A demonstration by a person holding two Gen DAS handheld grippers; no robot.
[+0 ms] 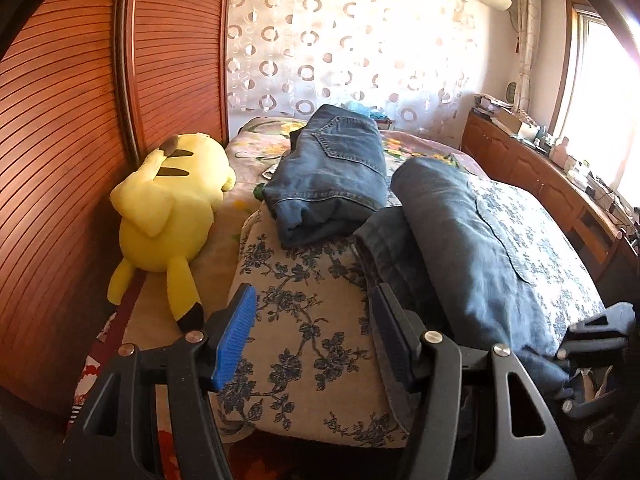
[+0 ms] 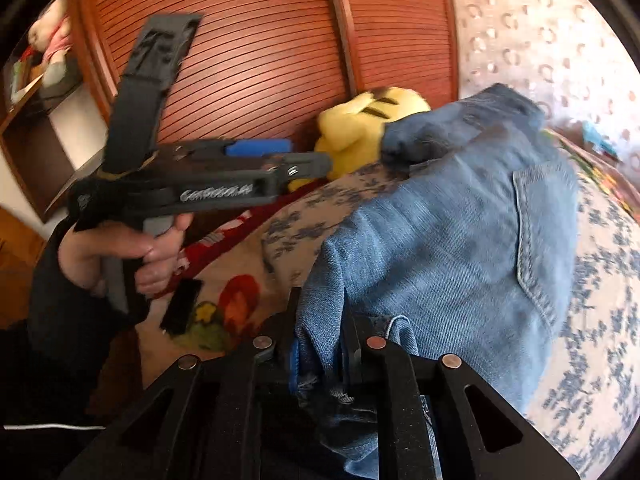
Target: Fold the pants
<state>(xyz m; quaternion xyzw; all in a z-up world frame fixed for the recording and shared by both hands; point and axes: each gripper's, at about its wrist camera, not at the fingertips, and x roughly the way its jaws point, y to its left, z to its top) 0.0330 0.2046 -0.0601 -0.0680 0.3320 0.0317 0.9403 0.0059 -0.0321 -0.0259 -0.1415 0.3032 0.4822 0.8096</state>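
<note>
Bedroom: a bed [image 1: 304, 312] under a blue-flowered coverlet, a slatted wooden wardrobe [image 1: 60, 140] along one side, a circle-patterned curtain [image 1: 340, 52] behind, strong window glare at the far edge. A yellow Pikachu plush [image 1: 168, 208] lies face down between wardrobe and coverlet.

Progress, as judged from the cloth: one pair of blue jeans [image 1: 332, 176] sits already folded into a compact block toward the head of the bed, back pocket up. That pair looks done. A second pair of jeans [image 1: 472, 240], greyer in the left wrist view, lies lengthwise on the coverlet beside it, doubled leg over leg but long; the crosswise folds appear to be left (assuming the same compact block is wanted).

Left tool [image 1: 314, 340]: fingers well apart, blue pad on one side, nothing between them. It hovers over bare coverlet; the dark finger is just at the edge of the second pair, contact not certain. In the right wrist view the same tool [image 2: 304, 160] is seen side-on, held in a bare hand [image 2: 132, 256], clear of the cloth.

Right tool [image 2: 320, 344]: fingers closed on a bunch of denim at the near end of the second pair [image 2: 440, 248], hem-like edge gathered between the pads. The cloth rises from the grip and drapes away over the bed (image motion-blurred, so the exact edge held cannot be told).
</note>
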